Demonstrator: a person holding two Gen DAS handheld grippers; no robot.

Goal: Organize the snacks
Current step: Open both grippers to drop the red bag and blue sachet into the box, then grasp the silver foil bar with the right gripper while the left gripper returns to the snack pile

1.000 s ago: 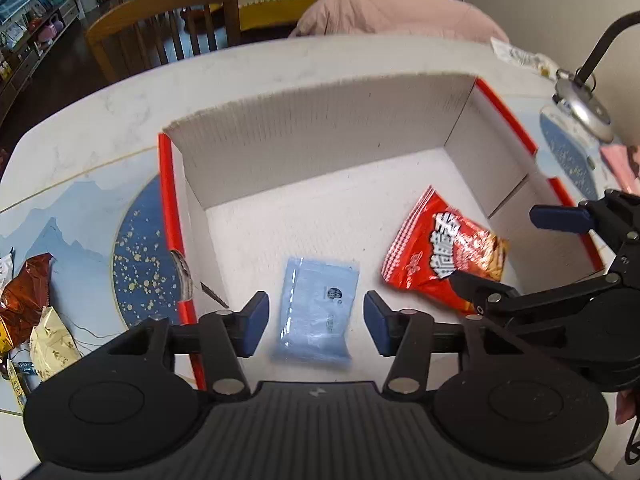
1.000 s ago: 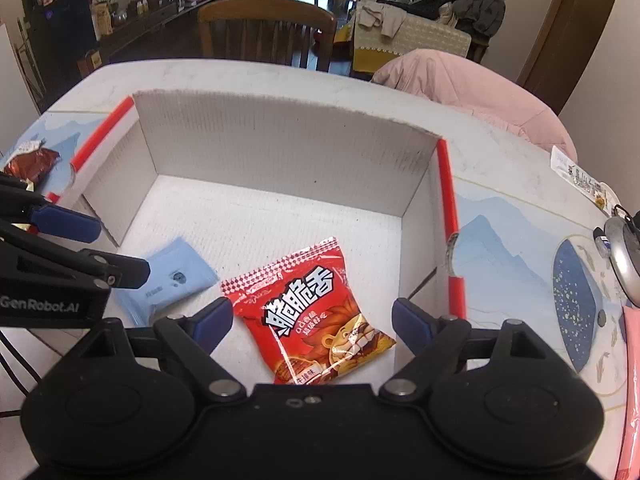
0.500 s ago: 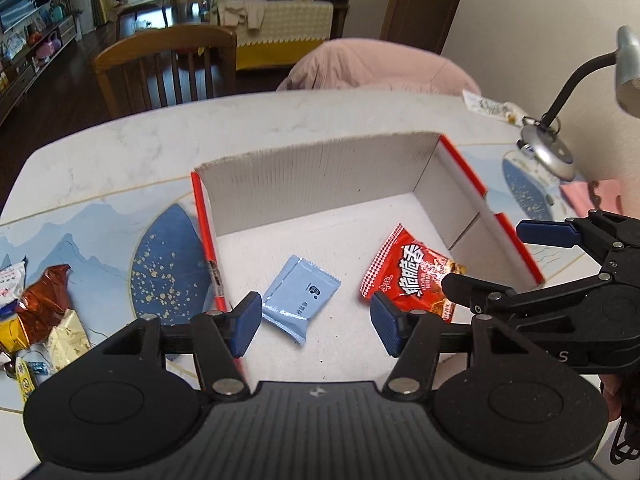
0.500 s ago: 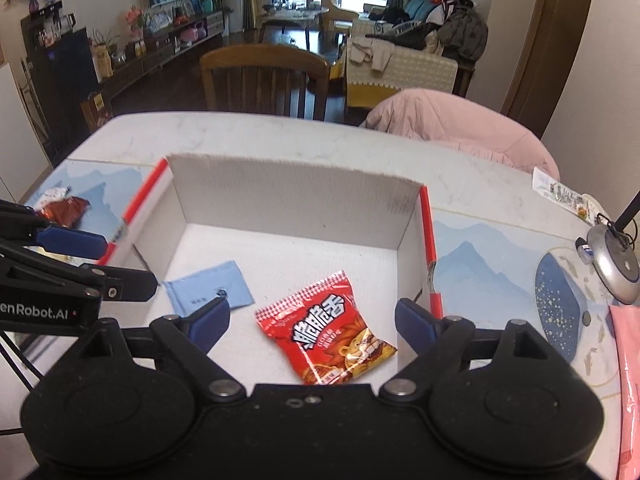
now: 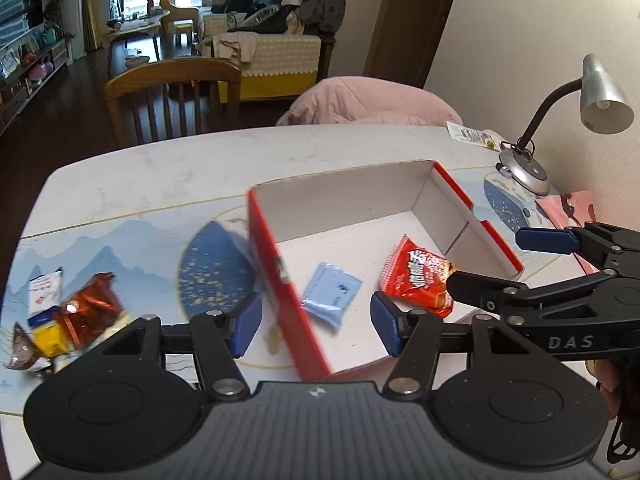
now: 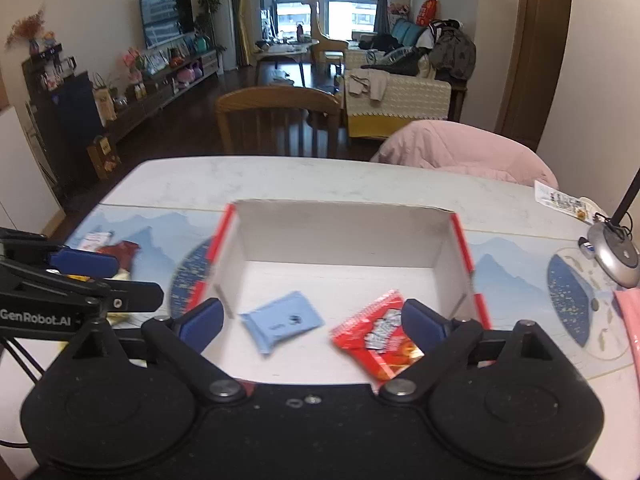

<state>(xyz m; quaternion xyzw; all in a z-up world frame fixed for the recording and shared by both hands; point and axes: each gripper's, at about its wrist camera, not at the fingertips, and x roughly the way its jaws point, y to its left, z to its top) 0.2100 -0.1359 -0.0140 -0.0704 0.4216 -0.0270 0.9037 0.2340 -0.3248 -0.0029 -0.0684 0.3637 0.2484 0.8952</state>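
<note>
A red-edged cardboard box (image 5: pixel 276 256) (image 6: pixel 344 236) stands open on the table. Inside lie a light blue packet (image 5: pixel 331 294) (image 6: pixel 280 322) and a red snack bag (image 5: pixel 416 278) (image 6: pixel 376 338). Several loose snacks (image 5: pixel 72 312) lie on the table left of the box, also seen in the right wrist view (image 6: pixel 112 252). My left gripper (image 5: pixel 316 324) is open and empty, held above the box's near left wall. My right gripper (image 6: pixel 312 320) is open and empty, held above the box's near edge; it also shows in the left wrist view (image 5: pixel 500 264).
A desk lamp (image 5: pixel 524 168) (image 6: pixel 612 248) stands on the table right of the box, with a pink item (image 5: pixel 568 210) beside it. A small packet (image 5: pixel 472 136) lies at the far right. A wooden chair (image 6: pixel 280 120) and a pink cushion (image 6: pixel 460 152) stand behind the table.
Both grippers have risen and pulled back from the box, so the whole table shows. The left view has swung left toward the loose snacks. Both stay open.
</note>
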